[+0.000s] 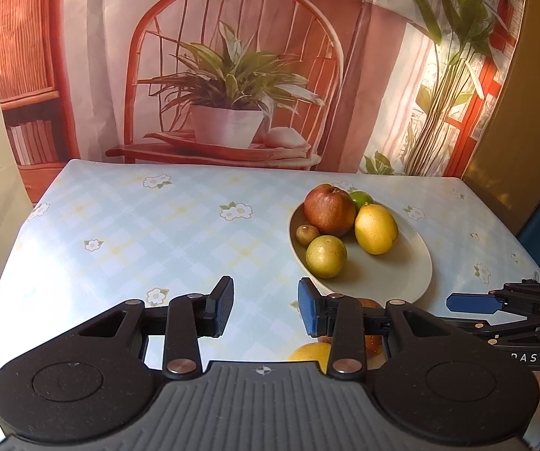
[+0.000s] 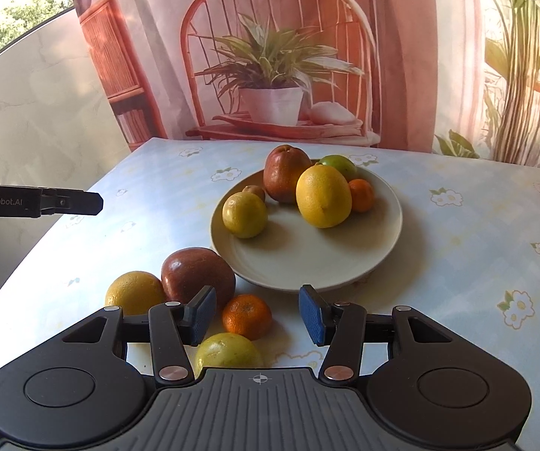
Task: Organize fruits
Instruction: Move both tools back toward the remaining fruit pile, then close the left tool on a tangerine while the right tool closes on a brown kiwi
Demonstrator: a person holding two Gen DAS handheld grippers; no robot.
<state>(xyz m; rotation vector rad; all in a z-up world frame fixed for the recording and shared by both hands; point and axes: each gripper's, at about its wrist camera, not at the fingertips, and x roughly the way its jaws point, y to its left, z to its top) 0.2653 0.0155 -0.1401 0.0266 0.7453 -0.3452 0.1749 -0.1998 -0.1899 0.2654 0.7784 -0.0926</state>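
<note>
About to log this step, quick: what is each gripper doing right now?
Left gripper: open, holding nothing.
Right gripper: open, holding nothing, above the tangerine on the table.

Both fisheye views look forward and down from the near edge of the table (image 1: 127,225), close above it, toward the far printed backdrop (image 2: 288,37). They share the plate (image 1: 401,274) of fruit; the right view sits nearer it.

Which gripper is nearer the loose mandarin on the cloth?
Right. The right gripper hovers open just above the mandarin, which shows between its fingers. The left gripper is off to the left, open over bare tablecloth.
</note>
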